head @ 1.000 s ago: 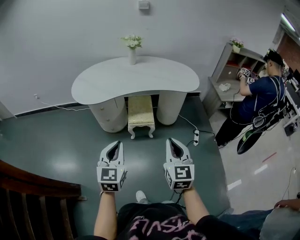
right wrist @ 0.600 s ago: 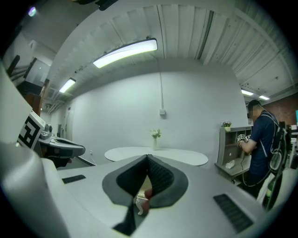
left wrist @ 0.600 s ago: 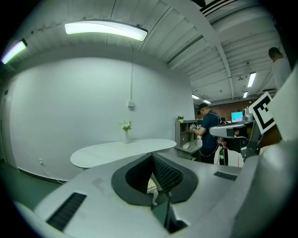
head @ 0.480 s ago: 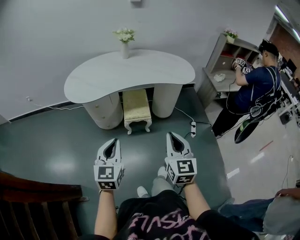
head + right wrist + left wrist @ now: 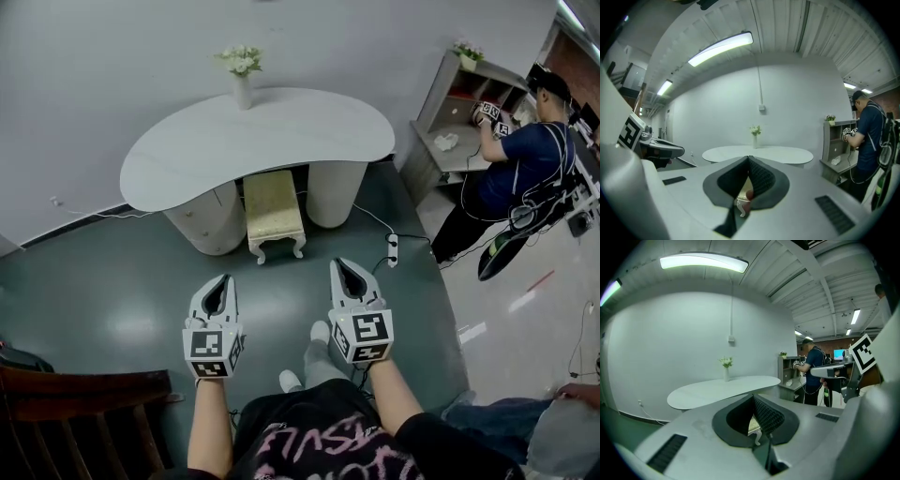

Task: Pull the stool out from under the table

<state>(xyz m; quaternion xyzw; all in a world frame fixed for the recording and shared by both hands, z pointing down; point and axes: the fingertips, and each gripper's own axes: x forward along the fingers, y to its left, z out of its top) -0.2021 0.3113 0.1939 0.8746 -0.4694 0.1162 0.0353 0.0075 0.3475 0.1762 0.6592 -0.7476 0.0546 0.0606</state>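
Cream stool (image 5: pixel 274 208) sits, seemingly half-tucked, under table (image 5: pixel 281 131). Left gripper (image 5: pixel 221 281) and right gripper (image 5: pixel 343 267) hover well short, closed, empty.

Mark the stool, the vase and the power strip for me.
stool (image 5: pixel 273 204), head view, middle of its seat
vase (image 5: pixel 242 92), head view, its white body
power strip (image 5: pixel 393 249), head view, middle of its casing

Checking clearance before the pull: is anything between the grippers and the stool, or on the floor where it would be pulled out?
Nothing visible. Bare floor lies between the stool and both the left gripper and the right gripper. A power strip lies off to the right, beside that path.
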